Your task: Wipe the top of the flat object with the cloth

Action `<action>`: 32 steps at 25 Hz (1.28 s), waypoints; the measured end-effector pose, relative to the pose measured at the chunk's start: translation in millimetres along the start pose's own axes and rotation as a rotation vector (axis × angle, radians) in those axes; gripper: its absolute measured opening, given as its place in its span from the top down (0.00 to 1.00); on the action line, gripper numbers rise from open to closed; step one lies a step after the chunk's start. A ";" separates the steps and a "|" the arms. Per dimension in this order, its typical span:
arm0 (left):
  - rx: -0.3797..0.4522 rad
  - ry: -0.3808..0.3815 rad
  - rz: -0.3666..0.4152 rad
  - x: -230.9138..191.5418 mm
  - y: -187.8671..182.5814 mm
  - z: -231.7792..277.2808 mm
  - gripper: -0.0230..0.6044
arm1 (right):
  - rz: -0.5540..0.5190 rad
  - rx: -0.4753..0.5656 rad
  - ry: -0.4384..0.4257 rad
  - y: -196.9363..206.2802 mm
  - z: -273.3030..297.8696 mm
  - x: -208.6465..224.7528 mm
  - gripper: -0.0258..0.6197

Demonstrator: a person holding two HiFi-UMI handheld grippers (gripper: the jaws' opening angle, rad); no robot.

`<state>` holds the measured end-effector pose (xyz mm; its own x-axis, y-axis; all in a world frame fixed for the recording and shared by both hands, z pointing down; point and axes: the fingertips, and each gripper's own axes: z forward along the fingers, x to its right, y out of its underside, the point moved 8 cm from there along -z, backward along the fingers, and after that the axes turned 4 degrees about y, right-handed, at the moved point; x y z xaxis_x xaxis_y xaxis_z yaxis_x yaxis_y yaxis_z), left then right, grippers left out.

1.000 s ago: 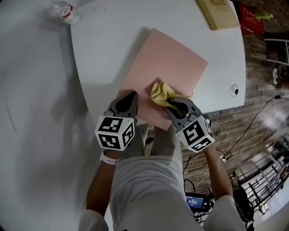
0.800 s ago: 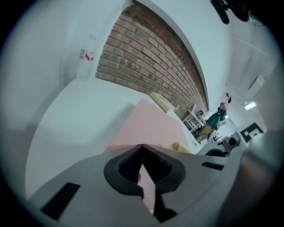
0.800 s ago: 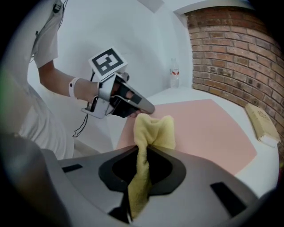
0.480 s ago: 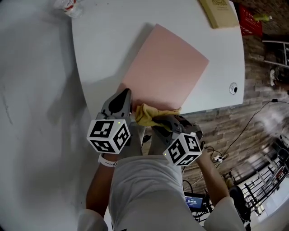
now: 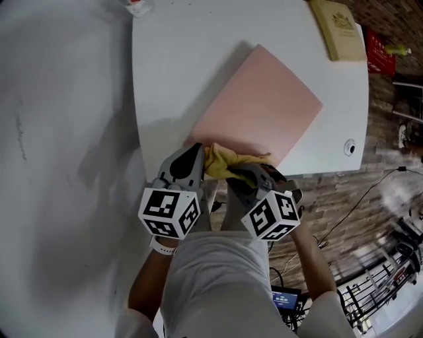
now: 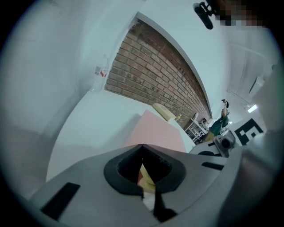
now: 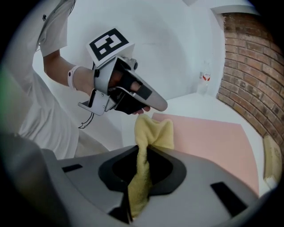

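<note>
On the white worktop, seen from the head view, lay one pink sheet, with one tan book at its 1 o'clock and one bottle at its 11 o'clock, at the far edge. One yellow cloth lay bunched over the sheet's near edge, at 6 o'clock. Two claws met there: the left claw just beside the cloth at its 9 o'clock, and the right claw at its 5 o'clock.

From the left gripper view, the left claw's jaws were pressed together at the tips with nothing between them. A sliver of yellow showed through the hollow behind the tips, and the sheet stretched away toward 12 o'clock.

From the right gripper view, the right claw's jaws were clamped on the cloth. Its tail hung through the hollow toward 6 o'clock, and its bunched end stood up at 12 o'clock, just under the left claw's tip, with the sheet at 3 o'clock.
</note>
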<state>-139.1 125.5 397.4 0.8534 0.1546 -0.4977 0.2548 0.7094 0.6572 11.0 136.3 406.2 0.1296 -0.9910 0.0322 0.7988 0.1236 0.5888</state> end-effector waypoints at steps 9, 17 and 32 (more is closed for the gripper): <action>0.010 -0.022 -0.013 0.2 -1.7 0.3 0.93 | 0.006 -0.010 0.065 1.3 -3.0 44.4 0.87; -0.050 -0.004 -0.002 9.5 13.2 12.5 0.93 | 0.048 -0.007 0.157 10.9 -11.2 86.8 0.87; -0.154 0.016 0.006 40.0 42.9 25.3 0.93 | 0.046 -0.013 0.300 31.0 -35.7 163.9 0.87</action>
<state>-82.5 144.7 420.0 0.8470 0.1690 -0.5041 0.1761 0.8054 0.5660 78.0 -20.5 400.9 0.3323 -0.9254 -0.1823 0.7952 0.1710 0.5818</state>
